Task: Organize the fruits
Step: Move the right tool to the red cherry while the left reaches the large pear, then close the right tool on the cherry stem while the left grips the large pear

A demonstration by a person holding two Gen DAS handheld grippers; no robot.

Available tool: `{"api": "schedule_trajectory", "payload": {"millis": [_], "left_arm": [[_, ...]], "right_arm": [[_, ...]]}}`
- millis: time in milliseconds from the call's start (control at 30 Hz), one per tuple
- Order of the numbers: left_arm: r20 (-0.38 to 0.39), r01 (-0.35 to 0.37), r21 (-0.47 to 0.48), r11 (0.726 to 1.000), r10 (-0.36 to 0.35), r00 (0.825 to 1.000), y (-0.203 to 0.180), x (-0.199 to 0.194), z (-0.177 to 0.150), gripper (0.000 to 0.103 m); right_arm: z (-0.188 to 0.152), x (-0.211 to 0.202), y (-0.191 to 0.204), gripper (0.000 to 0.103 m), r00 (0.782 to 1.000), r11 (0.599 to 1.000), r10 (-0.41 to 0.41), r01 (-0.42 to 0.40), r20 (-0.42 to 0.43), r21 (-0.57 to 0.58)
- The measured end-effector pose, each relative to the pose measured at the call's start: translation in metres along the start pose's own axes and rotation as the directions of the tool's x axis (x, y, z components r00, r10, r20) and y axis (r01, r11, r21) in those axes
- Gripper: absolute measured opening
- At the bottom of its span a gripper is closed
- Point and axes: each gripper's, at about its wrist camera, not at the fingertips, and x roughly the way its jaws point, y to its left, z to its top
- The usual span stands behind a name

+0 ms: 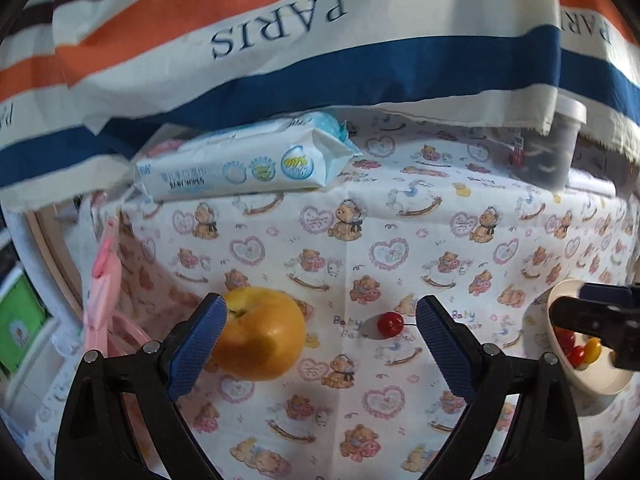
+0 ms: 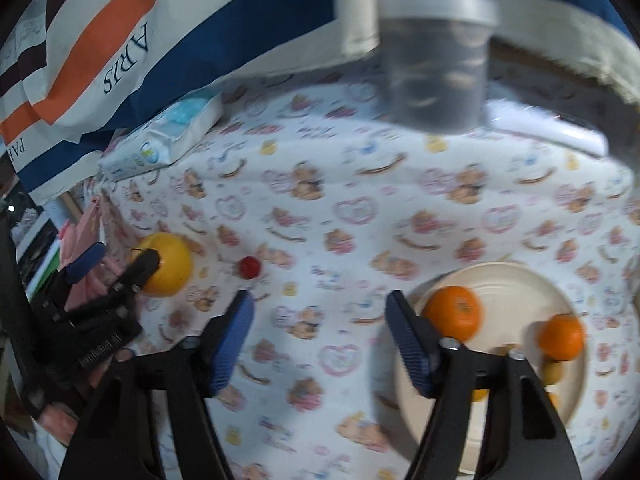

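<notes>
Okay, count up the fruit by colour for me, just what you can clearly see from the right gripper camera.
big yellow fruit, on the cloth: 1
small red fruit, on the cloth: 1
oranges, on the plate: 2
small yellow-green fruit, on the plate: 1
Total: 5 clearly seen. A few more small pieces on the plate are partly hidden and not counted.

The left gripper (image 1: 318, 330) stands wide open above the bear-print desk (image 1: 400, 220), its left pad beside a yellow apple (image 1: 260, 334), a red cherry (image 1: 390, 324) between its fingers.
</notes>
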Motion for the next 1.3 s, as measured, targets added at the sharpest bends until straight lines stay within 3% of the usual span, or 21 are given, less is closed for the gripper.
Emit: {"api": "schedule_trajectory", "payload": {"millis": [200,467,667,1000,1167,1300], "left_arm": [[0.089,0.036,-0.029,0.999,-0.034,0.995,0.004,-0.026,0.007,0.095],[0.119,0.106,-0.132,0.986,-0.091,0.989,0.042,-0.045,0.023,0.095],[0.095,0.173,-0.208,0.963,-0.156,0.983,0.072,-0.041,0.028,0.095],[0.107,0.205,-0.207,0.957,-0.186,0.977,0.079,-0.04,0.028,0.095],[0.101,0.21,-0.21,0.955,-0.192,0.976,0.077,-0.038,0.028,0.095],[0.097,0.209,-0.207,0.956,-0.193,0.977,0.074,-0.037,0.026,0.095]], "right_arm": [[0.005,0.026,0.021,0.054,1.0,0.998,0.003,-0.004,-0.024,-0.055],[0.0,0.056,0.045,0.05,0.999,0.994,0.016,-0.021,-0.046,-0.111],[0.005,0.096,0.07,0.044,0.996,0.988,-0.044,0.032,-0.08,-0.152],[0.01,0.151,0.089,0.04,0.991,0.985,-0.088,0.072,-0.102,-0.154],[0.009,0.161,0.088,0.025,0.99,0.986,-0.083,0.065,-0.113,-0.155],[0.006,0.147,0.084,0.025,0.992,0.986,-0.072,0.055,-0.104,-0.156]]}}
